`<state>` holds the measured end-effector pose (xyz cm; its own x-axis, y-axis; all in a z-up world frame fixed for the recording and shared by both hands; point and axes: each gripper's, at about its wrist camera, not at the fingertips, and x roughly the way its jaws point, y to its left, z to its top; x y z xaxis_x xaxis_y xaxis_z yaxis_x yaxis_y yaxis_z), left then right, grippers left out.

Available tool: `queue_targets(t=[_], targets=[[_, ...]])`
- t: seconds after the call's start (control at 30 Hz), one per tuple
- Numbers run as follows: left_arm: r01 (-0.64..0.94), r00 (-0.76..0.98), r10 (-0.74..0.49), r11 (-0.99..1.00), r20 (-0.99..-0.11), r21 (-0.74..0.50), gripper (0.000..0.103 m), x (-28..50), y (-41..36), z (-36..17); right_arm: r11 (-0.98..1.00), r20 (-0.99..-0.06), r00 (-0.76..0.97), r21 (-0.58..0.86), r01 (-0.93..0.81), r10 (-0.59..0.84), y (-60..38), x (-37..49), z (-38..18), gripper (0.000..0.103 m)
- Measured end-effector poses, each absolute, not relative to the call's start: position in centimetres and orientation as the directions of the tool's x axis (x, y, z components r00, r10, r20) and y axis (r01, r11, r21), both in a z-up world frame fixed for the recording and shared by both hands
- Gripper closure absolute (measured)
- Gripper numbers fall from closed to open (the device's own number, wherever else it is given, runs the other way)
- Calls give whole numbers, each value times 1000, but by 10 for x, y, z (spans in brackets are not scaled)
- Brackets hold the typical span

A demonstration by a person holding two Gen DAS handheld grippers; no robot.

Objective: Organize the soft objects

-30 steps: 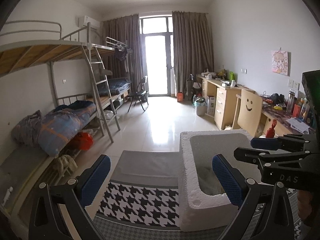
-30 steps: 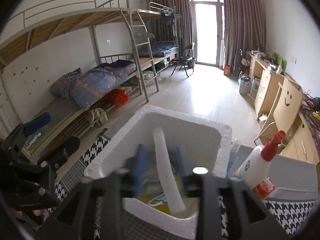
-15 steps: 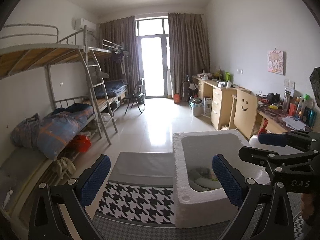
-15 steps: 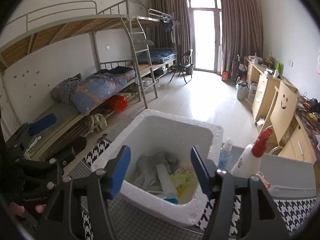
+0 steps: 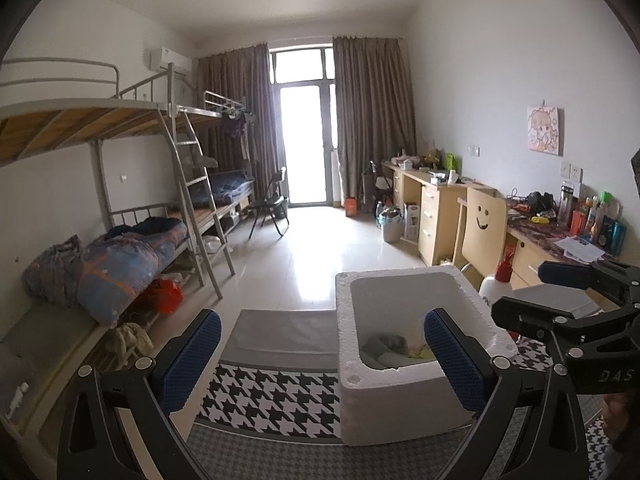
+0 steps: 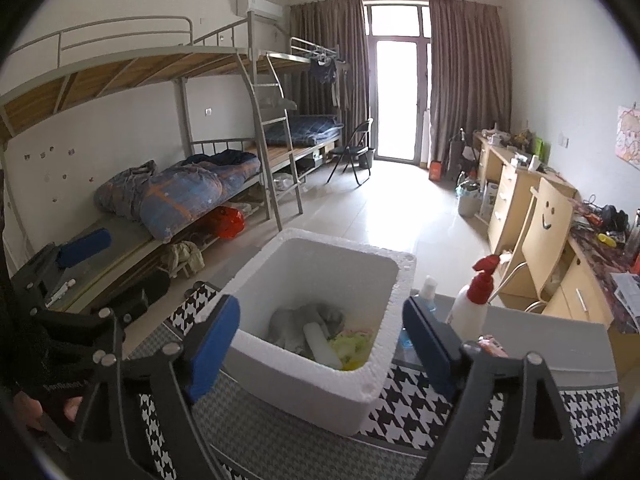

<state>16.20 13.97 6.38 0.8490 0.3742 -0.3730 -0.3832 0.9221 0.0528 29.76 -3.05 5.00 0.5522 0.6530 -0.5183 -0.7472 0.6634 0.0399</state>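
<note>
A white foam box (image 6: 372, 380) stands on a houndstooth cloth (image 6: 420, 404). Inside it lie a grey soft toy (image 6: 296, 322), a white foam tube (image 6: 320, 344) and a yellow-green soft thing (image 6: 352, 346). My right gripper (image 6: 320, 344) hangs above and behind the box's near rim; its jaws are opening wide and nothing is between the blue pads (image 6: 214, 348). My left gripper (image 5: 320, 354) is open and empty, to the left of the foam box (image 5: 400, 396) and pulled back from it. The right gripper's frame (image 5: 568, 332) shows at the right of the left wrist view.
A white spray bottle with a red trigger (image 6: 474, 300) and a small blue-liquid bottle (image 6: 426, 292) stand right of the box. A grey sheet (image 5: 288, 332) lies beyond the cloth. Bunk beds (image 5: 120, 264) line the left, desks and a smiley-face chair (image 5: 482, 224) the right.
The right gripper let go of the white foam tube into the box, opened wide and drew back and up. The left gripper also pulled back a little from the box.
</note>
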Motion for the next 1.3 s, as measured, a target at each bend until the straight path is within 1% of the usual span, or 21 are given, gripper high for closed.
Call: queue_targets(t=[0.17,0.37,0.43,0.5,0.63,0.87,1.03,1.3], targets=[[-392,849,377,919,-370,37,1,153,135,65,674,-500,565,51,-737,656,-41,290,52,13],[-394,858,379,918,-347,29,1,140,123,67,690,-490,576,74,-720,654,-59,278,47,13],[-394,862,379,919,-338,23,1,135,120,66,696,-487,581,82,-713,653,-64,274,46,12],[-392,867,375,920,-329,16,1,130,116,64,704,-482,589,88,-704,649,-69,270,45,8],[-396,869,376,918,-321,2,1,125,113,61,741,-449,641,75,-667,622,-80,258,43,7],[-379,877,359,926,-321,1,1,112,99,52,749,-416,662,76,-659,624,-96,235,39,5],[-363,891,344,932,-297,-11,1,99,89,48,753,-390,674,86,-652,628,-111,225,33,5],[-373,898,358,928,-255,-11,1,76,69,35,763,-340,698,105,-638,630,-134,203,18,5]])
